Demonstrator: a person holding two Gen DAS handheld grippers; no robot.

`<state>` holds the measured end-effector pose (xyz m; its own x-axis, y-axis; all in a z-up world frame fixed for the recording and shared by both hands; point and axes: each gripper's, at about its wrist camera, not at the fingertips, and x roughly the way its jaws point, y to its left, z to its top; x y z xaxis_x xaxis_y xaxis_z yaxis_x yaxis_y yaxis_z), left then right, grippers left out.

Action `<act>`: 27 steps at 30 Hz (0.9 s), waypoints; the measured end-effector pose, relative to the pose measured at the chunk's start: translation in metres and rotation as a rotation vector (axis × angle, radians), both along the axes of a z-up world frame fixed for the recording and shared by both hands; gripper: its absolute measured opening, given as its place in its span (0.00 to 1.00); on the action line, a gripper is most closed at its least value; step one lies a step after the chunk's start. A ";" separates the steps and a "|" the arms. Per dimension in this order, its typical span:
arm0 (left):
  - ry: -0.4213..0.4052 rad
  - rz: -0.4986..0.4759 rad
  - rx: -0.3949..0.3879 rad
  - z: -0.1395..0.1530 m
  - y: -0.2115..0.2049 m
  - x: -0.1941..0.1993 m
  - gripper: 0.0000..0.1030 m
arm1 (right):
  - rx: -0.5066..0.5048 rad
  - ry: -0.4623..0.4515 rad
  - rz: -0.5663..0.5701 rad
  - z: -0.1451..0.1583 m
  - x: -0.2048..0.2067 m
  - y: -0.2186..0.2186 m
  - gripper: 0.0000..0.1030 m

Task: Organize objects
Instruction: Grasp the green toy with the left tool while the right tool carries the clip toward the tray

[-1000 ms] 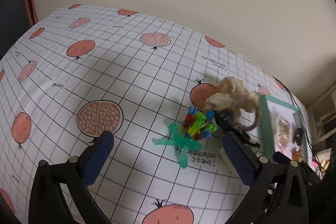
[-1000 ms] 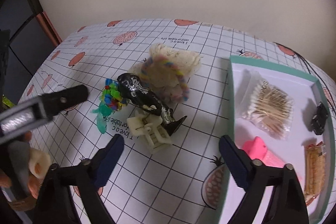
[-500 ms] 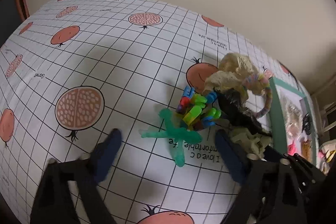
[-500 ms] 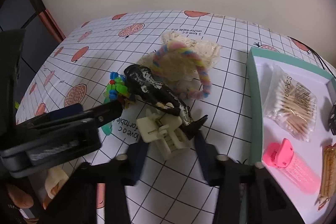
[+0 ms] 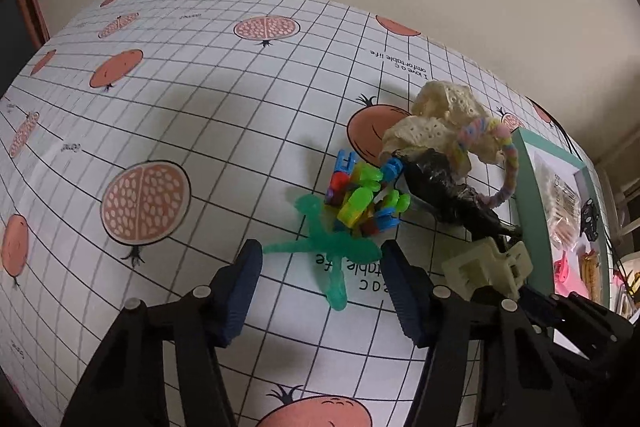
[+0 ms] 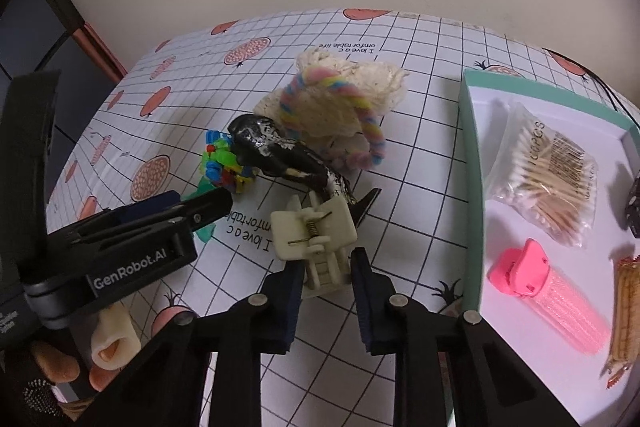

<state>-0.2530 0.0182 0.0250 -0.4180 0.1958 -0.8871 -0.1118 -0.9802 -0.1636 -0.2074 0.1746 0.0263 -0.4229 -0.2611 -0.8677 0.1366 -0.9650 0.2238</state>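
A pile lies on the pomegranate-print tablecloth. It holds a green translucent toy, a bunch of coloured plastic clips, a black glossy figure, a cream lace cloth with a pastel twisted ring, and a cream hair claw clip. My left gripper is open, its fingers on either side of the green toy. My right gripper is shut on the lower part of the cream hair claw clip, which also shows beside the pile.
A teal-rimmed white tray stands to the right. It holds a bag of cotton swabs, a pink-capped case, a black clip and a wrapped snack. A hand holds the left gripper. A wall runs behind the table.
Both grippers moved in towards the pile and narrowed. The left fingers came around the green toy. The right fingers closed onto the cream hair claw clip.
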 end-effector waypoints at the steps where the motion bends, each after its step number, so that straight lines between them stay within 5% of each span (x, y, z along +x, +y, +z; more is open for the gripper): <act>1: 0.002 0.001 -0.001 0.001 -0.001 0.000 0.61 | -0.005 0.003 0.004 0.003 0.000 0.001 0.25; 18: 0.079 0.053 0.009 0.059 -0.017 -0.002 0.60 | -0.008 0.095 0.002 0.054 0.012 0.015 0.25; 27: 0.139 0.026 0.037 0.091 -0.001 0.008 0.60 | 0.006 0.104 -0.089 0.064 0.016 0.056 0.25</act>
